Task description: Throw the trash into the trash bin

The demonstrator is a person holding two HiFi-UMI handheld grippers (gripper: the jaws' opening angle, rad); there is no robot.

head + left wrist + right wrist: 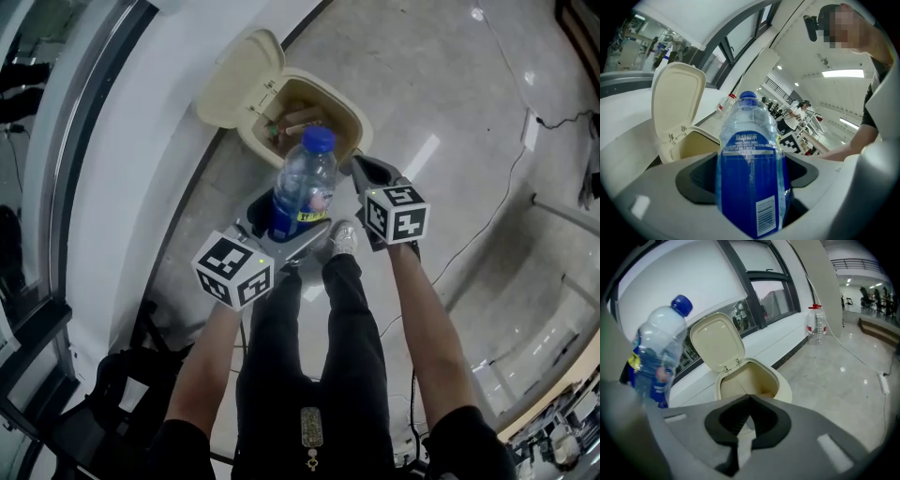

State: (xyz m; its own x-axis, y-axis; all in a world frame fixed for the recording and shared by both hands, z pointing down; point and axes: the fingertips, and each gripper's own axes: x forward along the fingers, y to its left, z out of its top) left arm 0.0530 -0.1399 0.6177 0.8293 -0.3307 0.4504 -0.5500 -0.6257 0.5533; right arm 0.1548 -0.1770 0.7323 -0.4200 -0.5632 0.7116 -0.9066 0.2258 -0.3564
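Observation:
A clear plastic bottle (305, 183) with a blue cap and blue label stands upright in my left gripper (284, 228), which is shut on its lower body. In the left gripper view the bottle (750, 168) fills the space between the jaws. Just beyond it sits the cream trash bin (352, 117), lid (239, 80) flipped open, with some trash inside. My right gripper (361, 171) hovers at the bin's right rim, shut and empty; in the right gripper view its tips (749, 398) meet in front of the bin (783, 385), with the bottle (658, 357) at the left.
The bin stands against a white curved wall (141, 159) with windows. A large water jug (816, 331) stands on the floor further along the wall. The person's shoe (343, 238) is close to the bin. A cable (487, 216) crosses the floor; a black bag (122, 384) lies lower left.

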